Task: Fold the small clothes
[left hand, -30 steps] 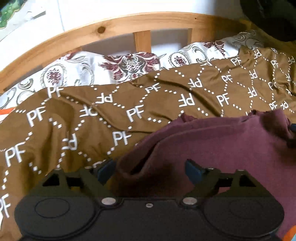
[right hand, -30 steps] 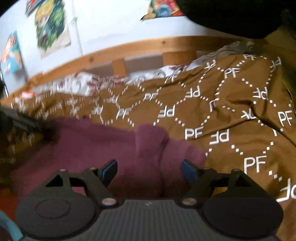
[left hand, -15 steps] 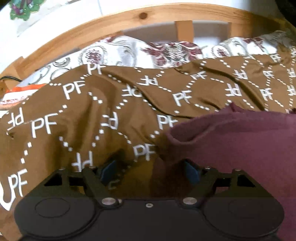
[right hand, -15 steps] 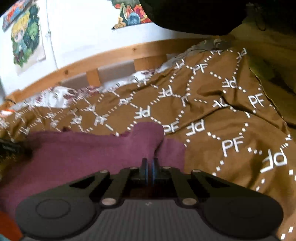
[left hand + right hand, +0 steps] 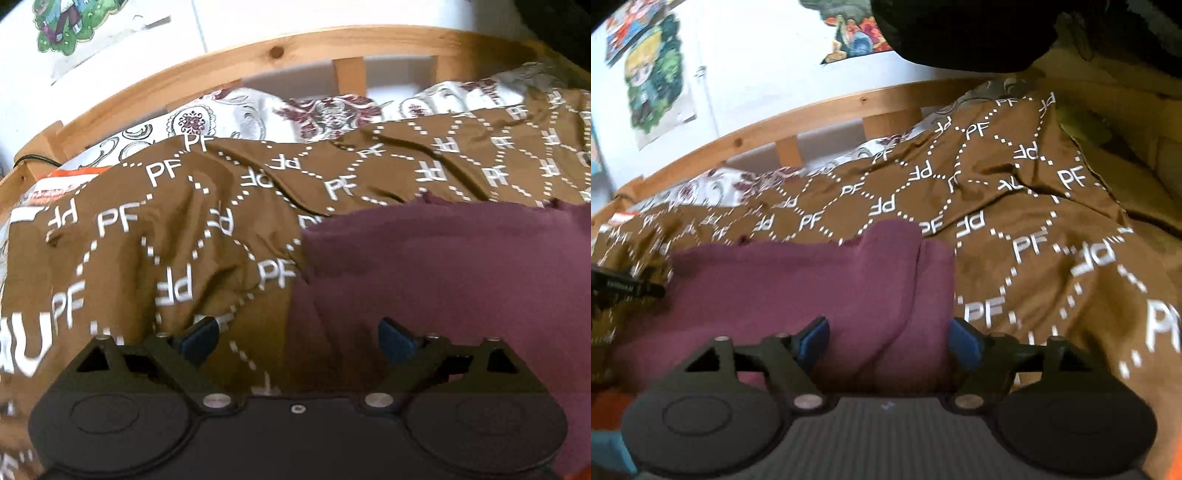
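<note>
We see a white wall (image 5: 768,74) hung with cartoon posters (image 5: 652,85) behind a curved-looking (fisheye bends it) pine bed rail (image 5: 258,62). A brown cover (image 5: 166,229) printed with white "PF" letters lies over a floral sheet (image 5: 258,114). Daylight looks soft.

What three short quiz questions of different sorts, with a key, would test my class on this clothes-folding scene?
1. True or false: the right tool is clamped shut on the maroon garment.
2. Multiple choice: what does the maroon garment lie on? A) a bare wooden floor B) a brown cover printed with PF C) a glass table
3. Fill in: the left tool has its jaws ____, straddling the garment's left edge.

Key
1. False: its jaws stand apart, with garment fabric between them.
2. B
3. open
</note>
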A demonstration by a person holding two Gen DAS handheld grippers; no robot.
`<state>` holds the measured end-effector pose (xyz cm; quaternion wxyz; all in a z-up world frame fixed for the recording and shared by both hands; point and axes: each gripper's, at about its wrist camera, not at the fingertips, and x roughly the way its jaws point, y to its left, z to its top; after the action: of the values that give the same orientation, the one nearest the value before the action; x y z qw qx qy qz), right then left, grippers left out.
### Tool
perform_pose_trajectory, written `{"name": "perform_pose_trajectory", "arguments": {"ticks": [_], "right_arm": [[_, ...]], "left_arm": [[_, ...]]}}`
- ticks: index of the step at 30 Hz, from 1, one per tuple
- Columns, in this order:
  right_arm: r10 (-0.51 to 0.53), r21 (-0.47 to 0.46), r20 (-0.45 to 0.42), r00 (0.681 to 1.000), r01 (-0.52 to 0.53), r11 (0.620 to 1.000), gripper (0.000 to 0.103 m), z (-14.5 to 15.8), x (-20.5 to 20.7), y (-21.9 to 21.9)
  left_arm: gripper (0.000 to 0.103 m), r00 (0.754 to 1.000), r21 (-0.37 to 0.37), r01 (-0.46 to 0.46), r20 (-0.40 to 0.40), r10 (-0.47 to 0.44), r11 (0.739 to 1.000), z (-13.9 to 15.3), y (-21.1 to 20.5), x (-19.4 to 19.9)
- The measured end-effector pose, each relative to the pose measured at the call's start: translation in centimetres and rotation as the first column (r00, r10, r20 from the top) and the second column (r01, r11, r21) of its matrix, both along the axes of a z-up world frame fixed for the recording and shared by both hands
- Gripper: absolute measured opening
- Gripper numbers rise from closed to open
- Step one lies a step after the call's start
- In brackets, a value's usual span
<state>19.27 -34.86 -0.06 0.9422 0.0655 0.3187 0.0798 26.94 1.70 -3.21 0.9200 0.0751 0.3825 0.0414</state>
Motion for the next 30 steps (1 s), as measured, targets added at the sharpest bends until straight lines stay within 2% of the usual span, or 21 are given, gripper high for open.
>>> {"name": "perform_pose_trajectory", "arguments": {"ticks": [3, 7, 15, 17, 18, 19, 25, 28, 30], "right_arm": [[0.005, -0.015, 0.002, 1.000, -0.005, 1.000, 0.074, -0.2, -2.5, -0.2], [0.025, -0.014, -0.014, 1.000, -0.025, 1.000, 0.053, -0.7, -4.0, -0.1], [0.084, 0.070, -0.049, 0.995, -0.081, 0.994, 0.051, -1.0, -4.9, 0.0], [0.075, 0.086, -0.071, 0.995, -0.069, 0.994, 0.038, -1.4, -4.8, -0.1], [0.070, 0.106, -0.083, 0.994, -0.061, 0.992, 0.019, -1.7, -4.8, -0.2], [0.053, 0.125, -0.095, 0.994, -0.041, 0.991, 0.009, -1.9, -4.9, -0.5], [-0.077, 0.149, -0.059, 0.995, 0.085, 0.985, 0.007, -0.6, -7.6, -1.4], [-0.094, 0.156, -0.095, 0.991, 0.108, 0.982, 0.007, -1.4, -7.8, -1.3], [-0.111, 0.208, -0.145, 0.983, 0.140, 0.968, 0.007, -2.3, -7.4, -1.8]], "left_arm": [[0.100, 1.000, -0.008, 0.006, 0.007, -0.006, 1.000, -0.1, -0.7, -2.3], [0.100, 1.000, 0.010, -0.013, -0.004, 0.013, 1.000, -0.5, -1.7, -4.5], [0.102, 0.995, 0.022, -0.087, -0.036, 0.088, 0.996, -2.4, -2.1, -6.7], [0.102, 0.993, 0.012, -0.113, -0.045, 0.113, 0.994, -2.9, -1.8, -6.8], [0.102, 0.991, -0.003, -0.124, -0.047, 0.124, 0.992, -3.0, -1.6, -6.9], [0.102, 0.990, -0.022, -0.137, -0.049, 0.135, 0.990, -3.1, -1.4, -6.9], [0.102, 0.982, -0.087, -0.181, -0.073, 0.175, 0.980, -3.4, -0.7, -6.8], [0.102, 0.981, -0.086, -0.183, -0.078, 0.176, 0.979, -3.7, -0.6, -6.7], [0.102, 0.981, -0.090, -0.184, -0.081, 0.177, 0.979, -3.7, -0.6, -6.7]]}}
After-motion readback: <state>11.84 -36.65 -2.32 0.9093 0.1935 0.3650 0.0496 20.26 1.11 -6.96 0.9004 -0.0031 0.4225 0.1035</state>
